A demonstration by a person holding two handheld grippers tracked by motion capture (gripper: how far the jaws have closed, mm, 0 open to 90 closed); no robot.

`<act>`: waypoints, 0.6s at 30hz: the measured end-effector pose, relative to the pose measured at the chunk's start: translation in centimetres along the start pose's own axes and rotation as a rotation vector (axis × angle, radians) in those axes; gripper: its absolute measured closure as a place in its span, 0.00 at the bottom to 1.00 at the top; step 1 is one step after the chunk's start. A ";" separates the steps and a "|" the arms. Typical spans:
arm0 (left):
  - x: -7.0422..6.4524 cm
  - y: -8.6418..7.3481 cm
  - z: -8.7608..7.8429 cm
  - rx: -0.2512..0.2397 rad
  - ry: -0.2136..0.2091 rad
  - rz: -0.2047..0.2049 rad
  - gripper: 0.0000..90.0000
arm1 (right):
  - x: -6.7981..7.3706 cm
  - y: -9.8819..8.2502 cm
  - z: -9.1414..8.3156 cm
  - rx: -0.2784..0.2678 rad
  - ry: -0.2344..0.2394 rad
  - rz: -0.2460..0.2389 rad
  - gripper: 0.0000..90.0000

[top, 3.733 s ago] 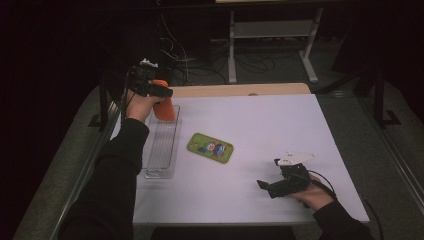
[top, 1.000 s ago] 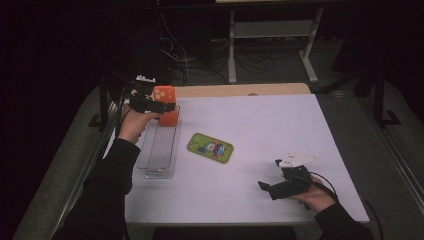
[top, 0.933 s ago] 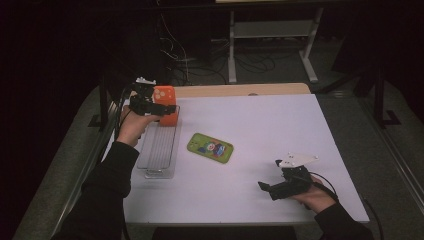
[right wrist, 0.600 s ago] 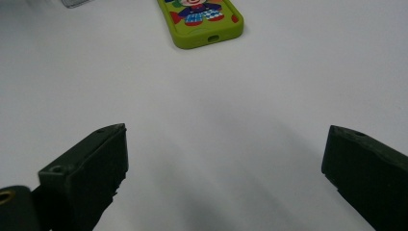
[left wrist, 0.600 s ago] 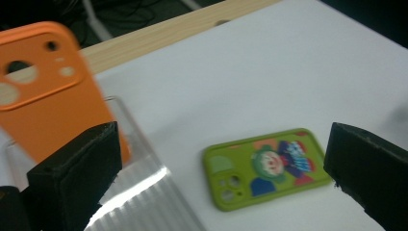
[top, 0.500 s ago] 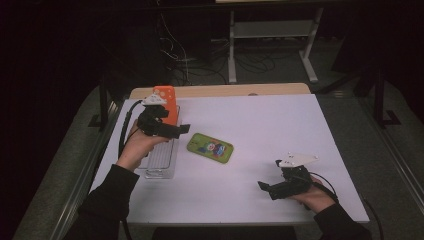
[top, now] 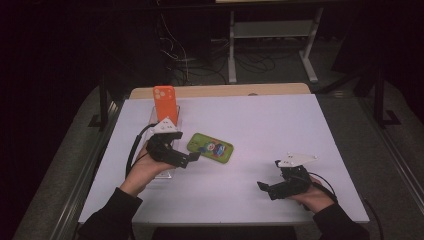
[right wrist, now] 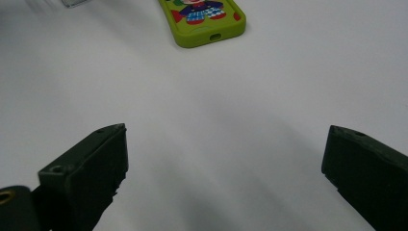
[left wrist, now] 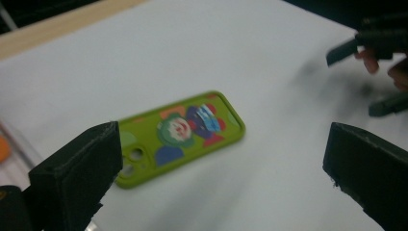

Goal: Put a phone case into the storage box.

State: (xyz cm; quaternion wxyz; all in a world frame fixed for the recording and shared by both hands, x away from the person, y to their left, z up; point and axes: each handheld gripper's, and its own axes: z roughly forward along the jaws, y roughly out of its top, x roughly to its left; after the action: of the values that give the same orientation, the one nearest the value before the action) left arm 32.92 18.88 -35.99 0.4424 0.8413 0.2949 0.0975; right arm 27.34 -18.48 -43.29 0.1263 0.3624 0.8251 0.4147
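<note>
— Phone case (top: 210,148), green with a cartoon clown printed on it, is seen lying flat on the white table (top: 260,120), left of centre.

— And the left gripper (top: 189,158) is held just beside it, at its near left end, jaws spread wide and nothing gripped. Whether the case is touched cannot be told from the high view.

— In the left gripper view the case (left wrist: 180,134) is framed between the two black jaws, a little ahead of them and closer to the left one.

— The right gripper (top: 265,188) is kept low at the near right of the table, well apart from the case, jaws also wide apart and empty.

— Behind the left hand (top: 142,170), an orange phone case (top: 165,104) is stood upright at the far end of a clear rack (top: 167,172).

— In the right gripper view the green case's end (right wrist: 204,19) is seen far ahead, beyond bare tabletop.
</note>
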 end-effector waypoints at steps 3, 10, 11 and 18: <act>-0.8 -1.0 0.5 0.006 -0.021 0.009 0.00 | 0.0 0.0 0.0 0.001 -0.002 0.014 0.02; -2.2 -2.8 1.6 0.015 -0.087 0.059 0.00 | -0.2 0.2 0.2 0.019 -0.021 0.020 0.02; -2.3 -3.0 1.7 0.017 -0.093 0.060 0.00 | -0.2 0.3 0.2 0.021 -0.019 0.019 0.02; -2.8 -3.7 2.4 0.037 -0.112 0.097 0.00 | -0.1 1.1 0.0 0.046 0.018 0.006 0.02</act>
State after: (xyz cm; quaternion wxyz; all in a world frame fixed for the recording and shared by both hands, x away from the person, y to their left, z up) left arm 30.14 17.19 -40.14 0.4372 0.8668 0.2305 0.0663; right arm 27.94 -18.09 -42.39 0.1090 0.3639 0.8344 0.3992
